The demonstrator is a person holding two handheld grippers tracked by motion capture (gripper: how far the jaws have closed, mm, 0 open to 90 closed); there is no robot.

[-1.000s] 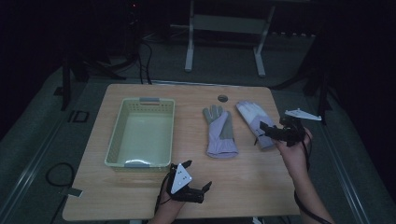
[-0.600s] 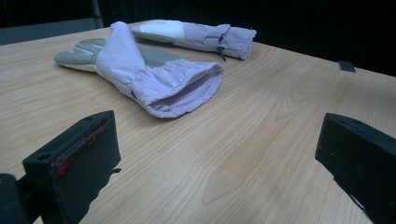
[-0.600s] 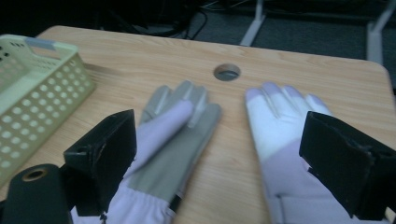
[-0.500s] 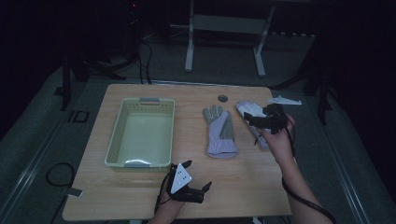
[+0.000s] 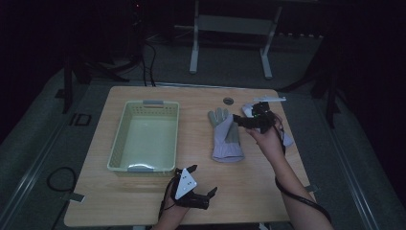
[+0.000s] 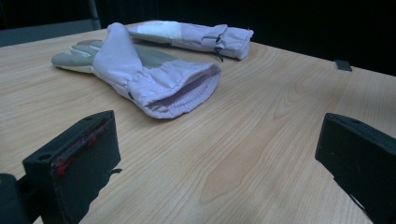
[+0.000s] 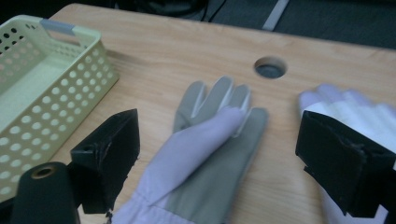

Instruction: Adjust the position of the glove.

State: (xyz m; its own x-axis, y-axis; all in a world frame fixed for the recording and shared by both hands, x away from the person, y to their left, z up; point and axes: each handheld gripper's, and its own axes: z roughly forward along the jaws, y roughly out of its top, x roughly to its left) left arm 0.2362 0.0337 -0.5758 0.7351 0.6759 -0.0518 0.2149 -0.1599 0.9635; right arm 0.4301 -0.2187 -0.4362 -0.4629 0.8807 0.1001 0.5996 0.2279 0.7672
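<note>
Right hand-held gripper (image 5: 239, 120) hangs over the bench (image 5: 268, 191) with its jaws spread wide and nothing between them. In the right gripper view, the near glove (image 7: 205, 158) lies directly below and ahead of those jaws, flat on the wood, its grey fingers pointing away and its lilac cuff toward the camera. The second glove (image 7: 345, 109) lies just beside the right-hand jaw, partly hidden behind it. A pale yellow perforated basket (image 7: 42, 88) sits off beyond the left-hand jaw, apart from the near glove, and a round hole (image 7: 270, 68) in the bench top lies farther ahead.

Left hand-held gripper (image 5: 201, 186) rests low at the person's edge of the bench, jaws likewise released and holding nothing. In the left gripper view, both gloves lie well ahead of it: the near glove (image 6: 140, 70) with its open cuff facing the jaws, the second glove (image 6: 196, 35) behind it.
</note>
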